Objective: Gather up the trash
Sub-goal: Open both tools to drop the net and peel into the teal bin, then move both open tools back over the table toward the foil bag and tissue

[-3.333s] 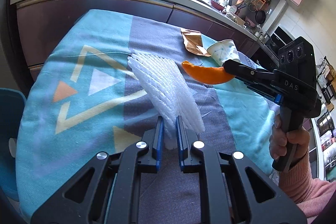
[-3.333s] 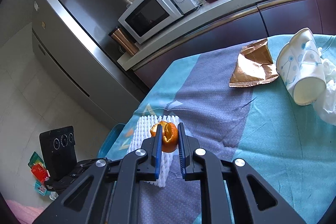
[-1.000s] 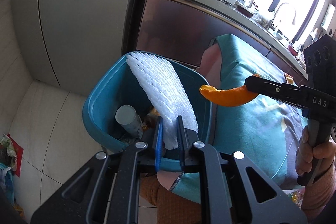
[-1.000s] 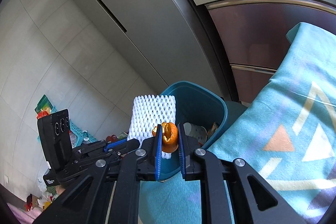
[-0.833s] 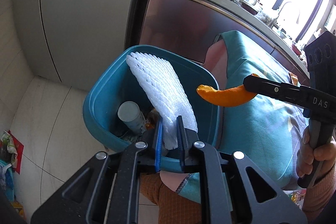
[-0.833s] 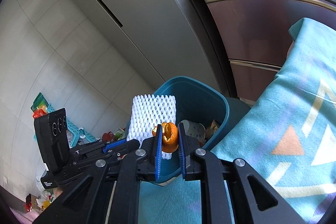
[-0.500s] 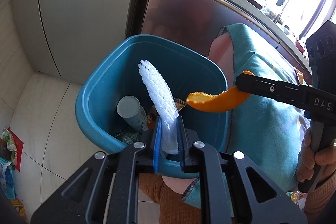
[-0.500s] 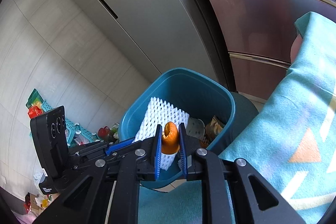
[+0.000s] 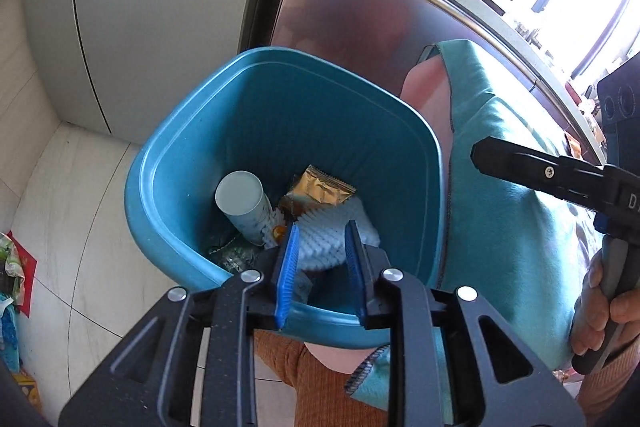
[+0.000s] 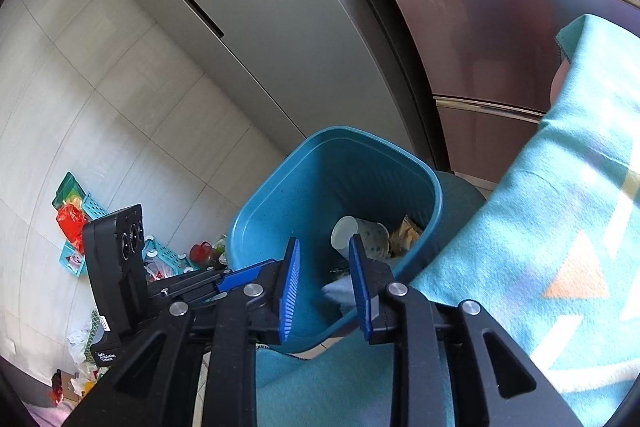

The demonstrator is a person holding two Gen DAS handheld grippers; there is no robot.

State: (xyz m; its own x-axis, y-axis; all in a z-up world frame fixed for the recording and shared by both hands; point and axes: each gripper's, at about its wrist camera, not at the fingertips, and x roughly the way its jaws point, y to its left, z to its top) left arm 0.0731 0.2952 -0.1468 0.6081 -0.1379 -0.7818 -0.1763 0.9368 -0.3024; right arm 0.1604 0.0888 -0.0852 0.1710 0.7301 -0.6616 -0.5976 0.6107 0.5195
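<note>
left tongs (image 9: 320,259) opening, empty | right tongs (image 10: 324,283) opening, empty | foam net (image 9: 332,231) lies in bin (image 9: 160,211) by cup (image 9: 244,203) and wrapper (image 9: 320,187) | risk: low tongs may catch the rim and tip the bin

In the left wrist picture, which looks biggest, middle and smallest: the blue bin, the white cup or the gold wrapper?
1. Blue bin, by far the biggest.
2. White cup.
3. Gold wrapper, about the cup's size, so that order is unsure.
</note>
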